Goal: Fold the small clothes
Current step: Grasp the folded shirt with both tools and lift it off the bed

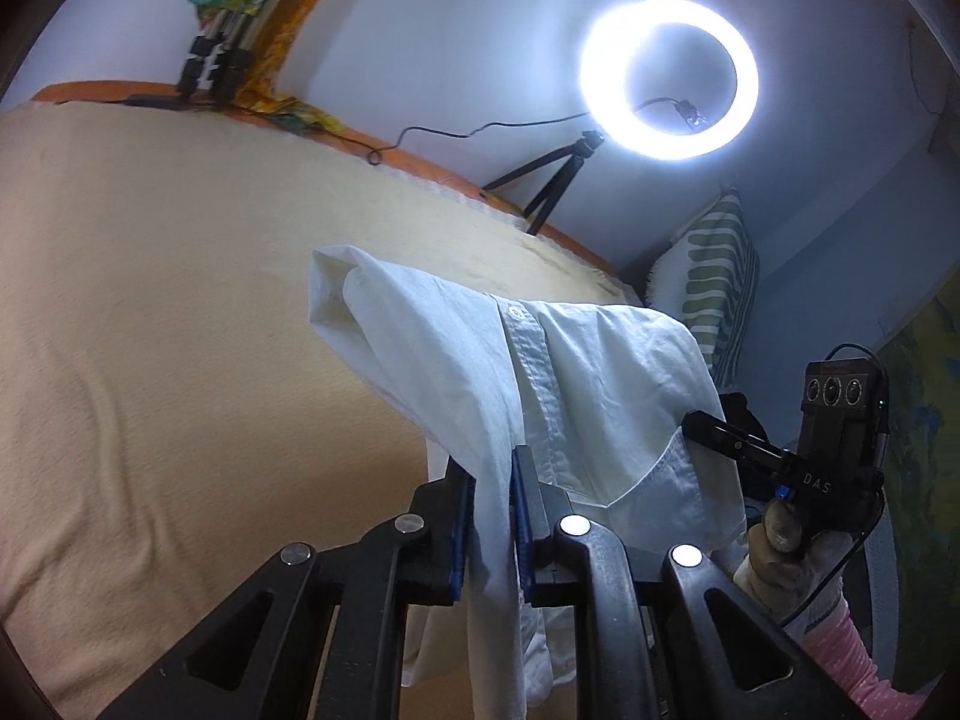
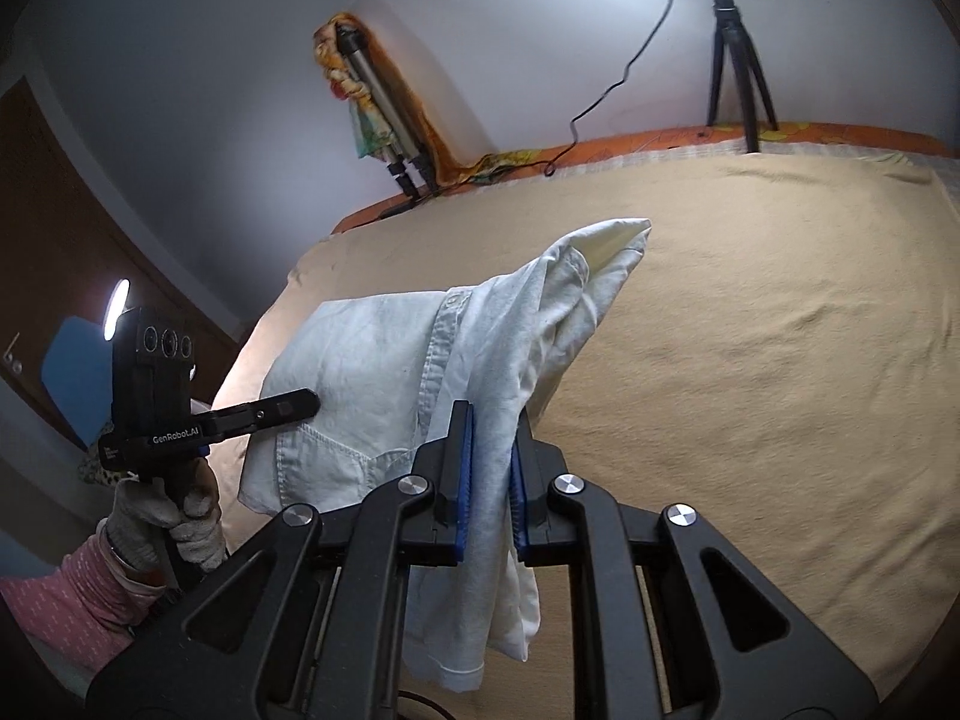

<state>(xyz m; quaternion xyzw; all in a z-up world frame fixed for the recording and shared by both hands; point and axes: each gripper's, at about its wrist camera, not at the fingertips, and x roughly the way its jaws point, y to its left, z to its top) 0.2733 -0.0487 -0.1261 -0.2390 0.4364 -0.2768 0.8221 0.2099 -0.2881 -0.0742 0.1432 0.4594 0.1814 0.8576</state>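
A small white button-up shirt (image 1: 576,372) hangs in the air above the bed, stretched between both grippers, its button placket and chest pocket showing. My left gripper (image 1: 491,480) is shut on one side of the shirt, with cloth hanging down between its blue pads. My right gripper (image 2: 492,450) is shut on the other side of the shirt (image 2: 372,372). The right gripper also shows in the left wrist view (image 1: 708,429), and the left gripper in the right wrist view (image 2: 300,405), each touching the shirt's edge.
A tan blanket (image 1: 180,330) covers the bed (image 2: 780,360). A lit ring light (image 1: 669,78) on a small tripod (image 2: 735,60) stands at the bed's far edge, its cable (image 2: 624,72) trailing. A folded tripod wrapped in cloth (image 2: 378,108) leans on the wall. A striped pillow (image 1: 714,300) lies at the right.
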